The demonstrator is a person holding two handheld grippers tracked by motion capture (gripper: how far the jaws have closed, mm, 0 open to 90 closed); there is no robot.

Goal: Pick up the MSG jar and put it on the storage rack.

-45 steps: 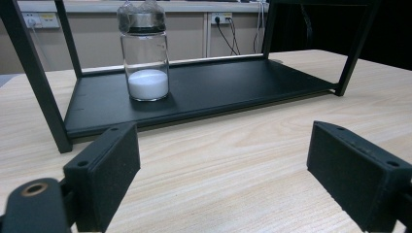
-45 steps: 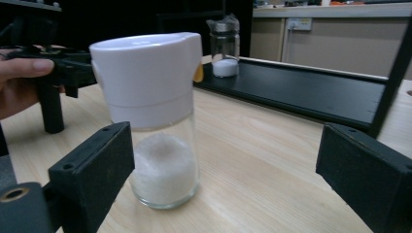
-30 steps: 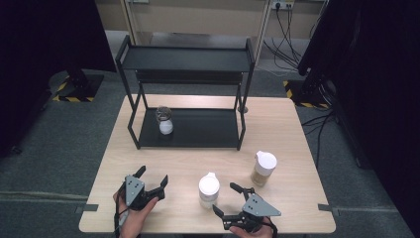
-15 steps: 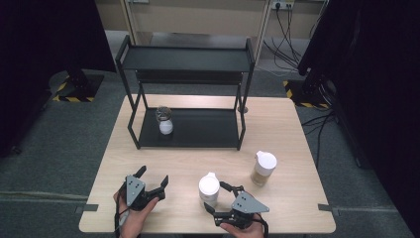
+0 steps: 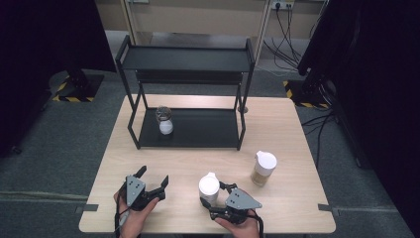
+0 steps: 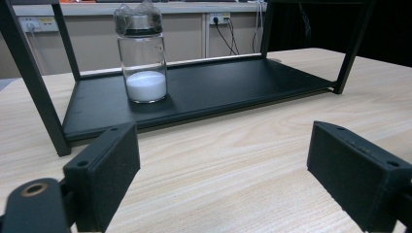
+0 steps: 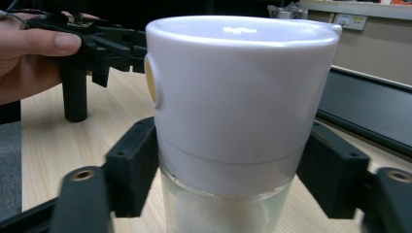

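step: likely grasping white-capped jar (image 5: 209,188) | right gripper (image 5: 214,194) jaws flank it, grip unclear | left gripper (image 5: 153,179) gapes empty | next: squeeze, lift

floor (image 5: 59,144) — grey carpet | wall (image 5: 198,15) — beige, sockets | sides — black curtains (image 5: 376,74)

1. Left gripper (image 5: 154,179): held low in the left hand (image 5: 132,218), jaws spread wide, nothing between them, pointing away from the person.
2. Right gripper (image 5: 214,193): held in the right hand (image 5: 237,228), aimed left-forward, jaws apart.
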